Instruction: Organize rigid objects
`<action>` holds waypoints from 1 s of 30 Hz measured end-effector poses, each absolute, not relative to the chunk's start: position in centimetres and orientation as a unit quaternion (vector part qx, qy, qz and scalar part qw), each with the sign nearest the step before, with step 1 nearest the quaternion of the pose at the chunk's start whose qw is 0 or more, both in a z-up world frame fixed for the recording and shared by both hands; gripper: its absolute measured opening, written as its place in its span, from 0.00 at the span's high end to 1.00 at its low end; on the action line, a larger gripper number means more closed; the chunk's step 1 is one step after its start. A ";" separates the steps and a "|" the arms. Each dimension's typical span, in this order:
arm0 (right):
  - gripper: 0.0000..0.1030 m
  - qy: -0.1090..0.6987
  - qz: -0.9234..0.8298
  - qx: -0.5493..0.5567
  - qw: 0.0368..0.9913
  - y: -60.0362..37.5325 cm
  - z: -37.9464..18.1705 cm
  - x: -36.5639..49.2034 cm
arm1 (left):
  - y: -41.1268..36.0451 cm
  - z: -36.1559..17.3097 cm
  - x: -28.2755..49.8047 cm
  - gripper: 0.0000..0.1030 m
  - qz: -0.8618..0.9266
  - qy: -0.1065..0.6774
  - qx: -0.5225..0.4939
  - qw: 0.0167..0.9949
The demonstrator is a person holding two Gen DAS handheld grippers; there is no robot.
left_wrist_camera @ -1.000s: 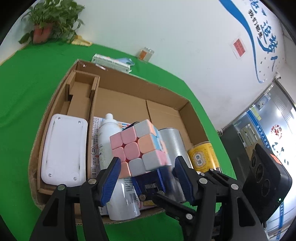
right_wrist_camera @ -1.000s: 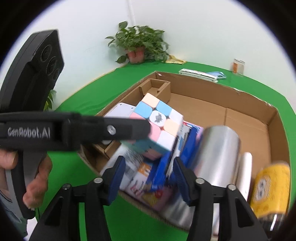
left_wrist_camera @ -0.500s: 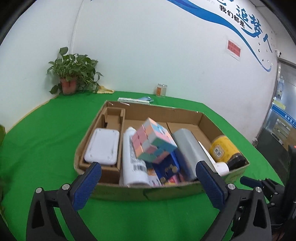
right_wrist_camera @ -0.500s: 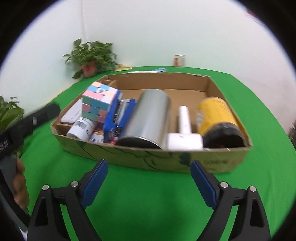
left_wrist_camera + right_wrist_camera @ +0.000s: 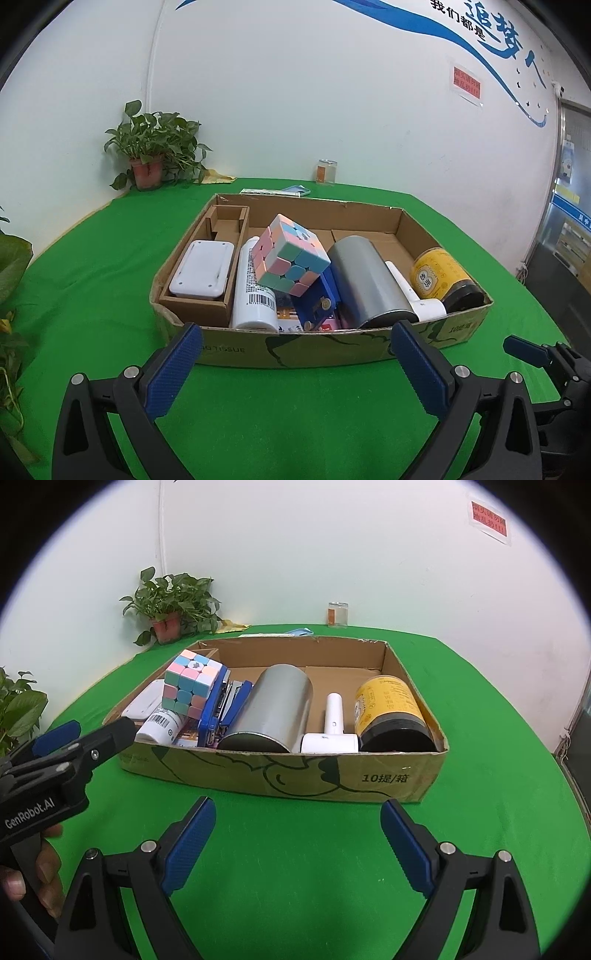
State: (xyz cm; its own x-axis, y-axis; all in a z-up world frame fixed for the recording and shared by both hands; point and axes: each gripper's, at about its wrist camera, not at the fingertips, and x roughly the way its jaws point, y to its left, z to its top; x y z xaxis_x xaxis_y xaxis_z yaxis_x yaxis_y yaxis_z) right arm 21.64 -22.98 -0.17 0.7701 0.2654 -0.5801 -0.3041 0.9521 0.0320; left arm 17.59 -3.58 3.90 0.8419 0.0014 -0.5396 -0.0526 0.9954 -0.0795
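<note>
A cardboard box (image 5: 325,349) (image 5: 280,771) stands on the green table. In it lie a white case (image 5: 202,271), a white bottle (image 5: 255,288), a pastel puzzle cube (image 5: 290,260) (image 5: 192,686) resting tilted on a blue stapler (image 5: 317,302), a silver can (image 5: 369,284) (image 5: 273,709), a white handled tool (image 5: 332,723) and a yellow jar (image 5: 443,280) (image 5: 391,712). My left gripper (image 5: 295,373) is open and empty in front of the box. My right gripper (image 5: 297,849) is open and empty, also short of the box.
A potted plant (image 5: 153,155) stands at the back left corner. A small glass jar (image 5: 326,171) and flat items (image 5: 275,191) lie behind the box. Leaves (image 5: 18,705) hang at the table's left edge. Green table surface surrounds the box.
Both grippers opened and pulled back out of the box toward the near side. The cube, held over the box before, now rests inside on the stapler.
</note>
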 end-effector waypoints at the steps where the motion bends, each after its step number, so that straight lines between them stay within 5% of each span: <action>1: 0.12 0.303 0.151 -0.032 0.940 -23.0 -0.2 21.5 | -3.5 4.0 17.5 0.01 0.013 0.283 -0.048 0.958; 30: 0.12 0.307 0.136 -0.034 0.941 -23.9 -0.6 21.2 | -4.6 2.3 18.2 0.01 -0.010 0.312 -0.031 0.949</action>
State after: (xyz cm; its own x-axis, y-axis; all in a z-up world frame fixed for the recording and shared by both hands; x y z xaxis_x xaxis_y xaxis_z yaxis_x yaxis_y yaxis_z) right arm 21.20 -23.87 -0.56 0.7743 0.2350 -0.5876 -0.2766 0.9608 0.0198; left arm 18.20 -4.59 2.25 0.8047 -0.0376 -0.5925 -0.0010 0.9979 -0.0647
